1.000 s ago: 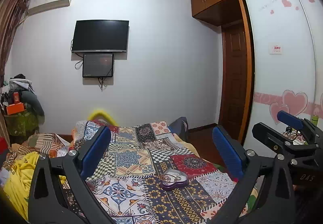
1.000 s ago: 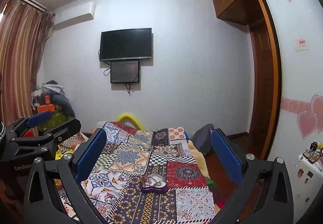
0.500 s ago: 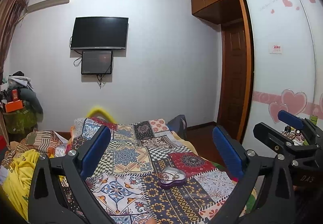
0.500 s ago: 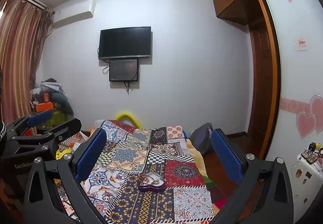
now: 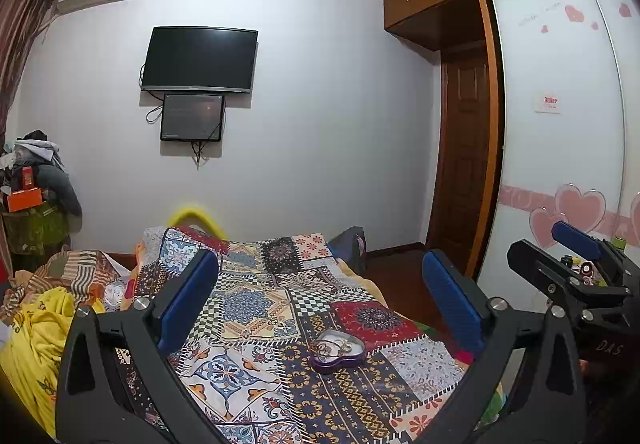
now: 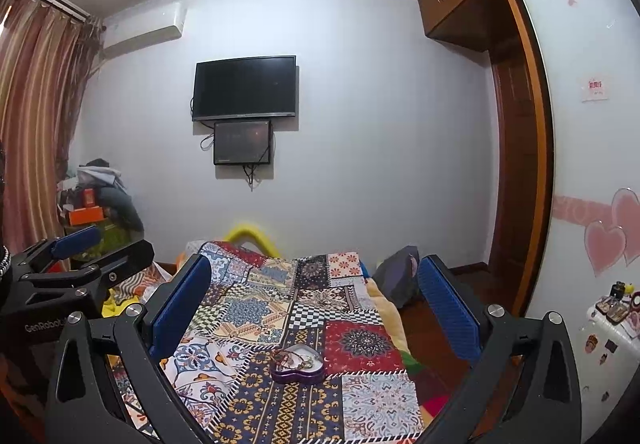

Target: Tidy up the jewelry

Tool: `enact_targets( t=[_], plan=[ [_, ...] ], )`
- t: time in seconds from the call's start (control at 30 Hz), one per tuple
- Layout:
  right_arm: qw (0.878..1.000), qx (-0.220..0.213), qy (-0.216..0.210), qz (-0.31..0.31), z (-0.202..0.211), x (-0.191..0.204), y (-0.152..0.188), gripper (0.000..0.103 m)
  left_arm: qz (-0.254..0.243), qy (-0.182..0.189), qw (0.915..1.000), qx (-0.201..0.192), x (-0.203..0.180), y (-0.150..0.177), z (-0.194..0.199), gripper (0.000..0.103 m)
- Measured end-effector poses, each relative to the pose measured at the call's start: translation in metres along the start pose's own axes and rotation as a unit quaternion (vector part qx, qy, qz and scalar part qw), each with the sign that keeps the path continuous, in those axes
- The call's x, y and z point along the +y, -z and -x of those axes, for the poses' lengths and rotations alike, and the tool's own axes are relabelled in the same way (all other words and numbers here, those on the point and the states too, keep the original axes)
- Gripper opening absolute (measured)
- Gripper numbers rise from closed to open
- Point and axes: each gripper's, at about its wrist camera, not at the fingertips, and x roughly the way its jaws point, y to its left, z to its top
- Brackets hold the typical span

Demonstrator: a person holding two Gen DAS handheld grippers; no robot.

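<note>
1. Jewelry [image 6: 295, 358] lies in a tangle inside a purple heart-shaped tin [image 6: 298, 371] with no lid on it. The tin rests flat on the patchwork quilt [image 6: 256, 308] of the bed, at about 6 o'clock in both wrist views.
2. Left gripper [image 5: 320, 308] is spread wide and holds nothing. It hangs well above the quilt, so the tin shows just right of the midline between its blue pads.
3. Right gripper [image 6: 316, 304] is likewise wide apart and empty, and its camera frames the tin almost dead centre, a likely line for a reach.
4. Whether the pieces are already sorted cannot be told: they could be waiting to be picked out, or gathered there for storage.
5. Thin chains would likely slip and snag, which makes a flat, open tin a sensible holder.
</note>
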Motion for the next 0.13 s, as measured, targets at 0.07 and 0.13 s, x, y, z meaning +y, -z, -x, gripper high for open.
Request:
enact_targets(
  t=[0.07, 0.13],
  plan=[
    [1.0, 0.002, -0.001, -0.002, -0.0014, -0.0003, 0.0009, 0.103, 0.0, 0.0, 1.0, 0.001, 0.0004, 0.0008, -0.0013, 0.103],
    [1.0, 0.004, -0.002, -0.002, -0.0022, 0.0001, 0.0016, 0.103, 0.0, 0.0, 1.0, 0.002, 0.0007, 0.0016, -0.0034, 0.103]
  ],
)
